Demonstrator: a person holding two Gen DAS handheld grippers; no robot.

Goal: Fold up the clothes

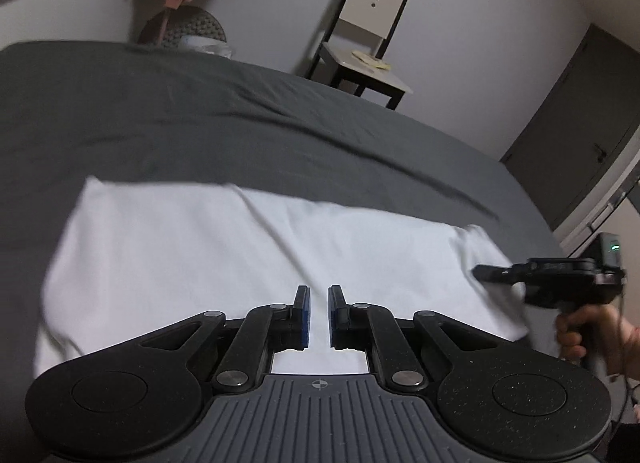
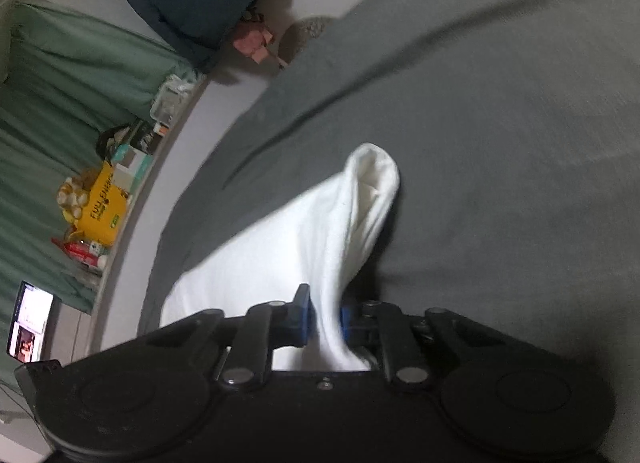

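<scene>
Both wrist views low, sharing bed (image 1: 200,111)

The left gripper's (image 1: 319,317) body hides the near edge of the white garment (image 1: 224,255). In the left view, the right gripper's (image 1: 480,273) tips are blurred against the cloth, so their grip cannot be read there. The hand (image 1: 588,333) is cut off by the frame edge. In the right view the shelf clutter (image 2: 100,199) is blurred.

The right gripper (image 2: 325,317) has its jaws closed on a fold of the white cloth (image 2: 320,231), which rises between them and ends ahead in a rounded open sleeve end. The cloth spreads left of the jaws over the grey bed (image 2: 500,143). Far left, a shelf (image 2: 132,167) holds boxes.
</scene>
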